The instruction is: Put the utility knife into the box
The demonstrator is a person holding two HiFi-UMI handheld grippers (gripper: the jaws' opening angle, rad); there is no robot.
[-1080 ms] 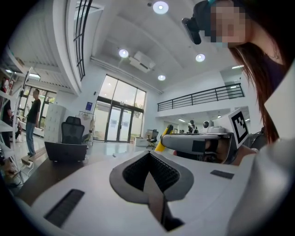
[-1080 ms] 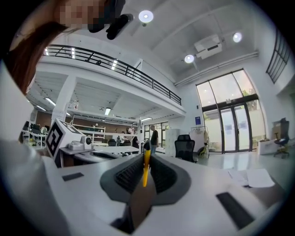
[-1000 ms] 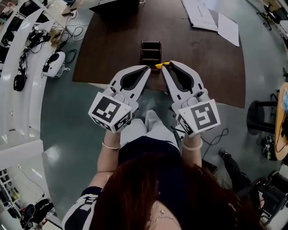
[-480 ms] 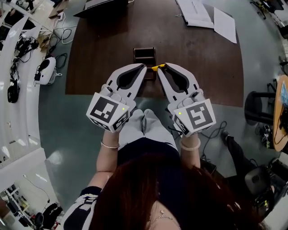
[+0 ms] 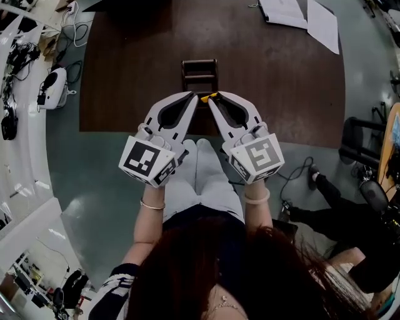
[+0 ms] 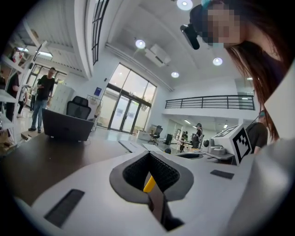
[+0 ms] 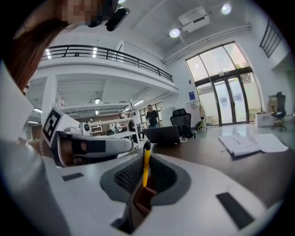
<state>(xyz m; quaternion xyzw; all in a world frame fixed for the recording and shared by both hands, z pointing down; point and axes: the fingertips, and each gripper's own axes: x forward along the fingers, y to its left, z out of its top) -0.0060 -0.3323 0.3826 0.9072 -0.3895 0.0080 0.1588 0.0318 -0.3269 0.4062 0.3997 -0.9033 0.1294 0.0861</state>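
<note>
The dark brown compartmented box (image 5: 200, 72) stands on the brown table (image 5: 275, 81), just beyond both gripper tips. A short yellow end of the utility knife (image 5: 212, 97) shows where the two tips meet, over the table's near edge. In the right gripper view the knife (image 7: 146, 168) stands edge-on between the jaws of my right gripper (image 7: 145, 161), which is shut on it. A yellow sliver of the knife (image 6: 149, 183) also sits clamped in my left gripper (image 6: 148, 159). In the head view the left gripper (image 5: 195, 97) and right gripper (image 5: 211, 100) form a V.
Papers (image 5: 300, 15) lie at the table's far right. A black office chair (image 5: 359, 144) stands right of the table and a white device (image 5: 53, 87) sits on the floor at left. A laptop (image 7: 161, 134) is on the far side. The person's legs are below the grippers.
Both grippers have drawn closer together and shifted a little left, tips still meeting at the knife. The box stays just beyond them.
</note>
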